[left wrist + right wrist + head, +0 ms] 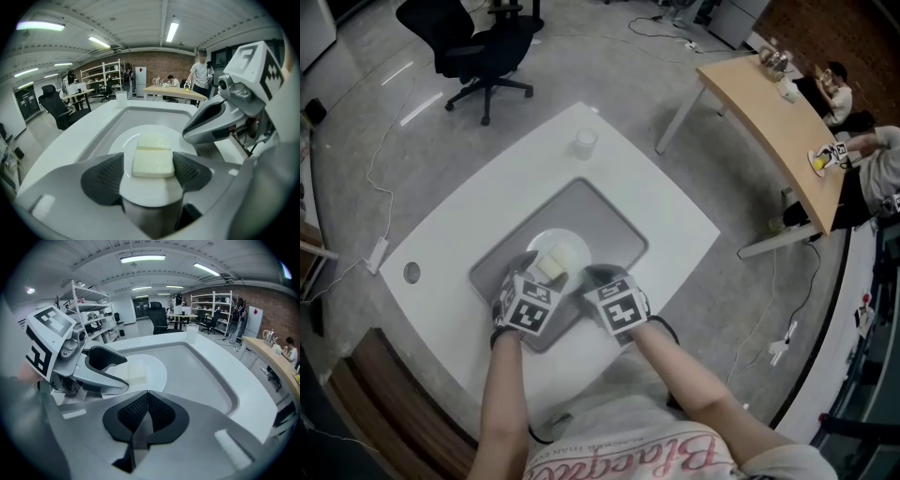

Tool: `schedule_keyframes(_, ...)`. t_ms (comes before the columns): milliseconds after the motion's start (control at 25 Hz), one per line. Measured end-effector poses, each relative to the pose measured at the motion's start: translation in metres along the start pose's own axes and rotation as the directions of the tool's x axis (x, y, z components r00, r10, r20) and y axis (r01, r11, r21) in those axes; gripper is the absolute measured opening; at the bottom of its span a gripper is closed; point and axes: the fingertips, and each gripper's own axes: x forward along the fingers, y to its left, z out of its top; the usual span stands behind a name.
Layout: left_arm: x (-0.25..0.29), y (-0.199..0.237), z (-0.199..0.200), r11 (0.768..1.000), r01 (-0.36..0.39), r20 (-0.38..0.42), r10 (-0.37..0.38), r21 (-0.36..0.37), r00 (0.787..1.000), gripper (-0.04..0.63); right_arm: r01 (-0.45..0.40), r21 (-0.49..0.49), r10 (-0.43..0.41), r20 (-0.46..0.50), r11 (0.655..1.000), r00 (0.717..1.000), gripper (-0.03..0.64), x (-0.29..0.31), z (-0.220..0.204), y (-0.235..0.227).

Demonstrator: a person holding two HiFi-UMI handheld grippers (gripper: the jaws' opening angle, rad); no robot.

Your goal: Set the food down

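We see the left gripper [148, 161] with its jaws spread wide. The food [153, 164], a pale square block, sits between the pads [104, 180], which are just beside its sides and not squeezing it. A second pale piece [153, 142] lies right behind the first, touching it. Both rest on the white plate [123, 140], on the side nearest the person.

The right gripper [147, 397] has its jaws pressed together with nothing between them. It hangs just right of the left gripper, over the near part of the grey tray [609, 225]. Both grippers tilt downward, side by side, with the marker cubes facing up in the head view.

The plate sits inside the tray, toward its near-left part. The tray lies on the white table [487, 197], roughly mid-table.

A white cup [584, 142] stands upright near the table's far edge, well apart from the tray. A round hole [412, 272] shows near the table's left corner.

Beyond the table are a black office chair [483, 47] on the grey floor and a curved wooden desk [773, 122] to the right, with small items on it. Far back in the left gripper view we see shelves [101, 77] and a standing person [201, 70] against a brick wall.
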Motion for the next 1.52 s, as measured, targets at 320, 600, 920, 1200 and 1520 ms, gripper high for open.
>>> schedule_keyframes(320,-0.032,0.008,0.003,0.99,-0.142,-0.024,0.142,-0.01,0.99,0.328,-0.017,-0.066,0.019,0.024,0.998,1.0,0.003,-0.015,0.017,-0.008)
schedule_keyframes(600,-0.079,-0.023,0.024,0.971,-0.211,0.085,0.221,-0.116,0.972,0.305,-0.094,-0.214,0.133,0.173,0.972,0.976,0.002,-0.078,0.064,0.007)
schedule_keyframes(920,-0.157,-0.044,0.074,0.915,-0.289,0.254,0.362,-0.281,0.897,0.128,-0.189,-0.324,0.305,0.36,0.927,0.882,0.0,-0.148,0.097,0.044)
schedule_keyframes(1200,-0.186,-0.06,0.093,0.892,-0.386,0.279,0.443,-0.236,0.852,-0.002,-0.249,-0.375,0.395,0.389,0.893,0.832,0.0,-0.177,0.088,0.066)
schedule_keyframes(1520,-0.201,-0.076,0.102,0.888,-0.409,0.288,0.457,-0.211,0.842,-0.002,-0.326,-0.409,0.478,0.353,0.852,0.805,0.0,-0.189,0.073,0.075)
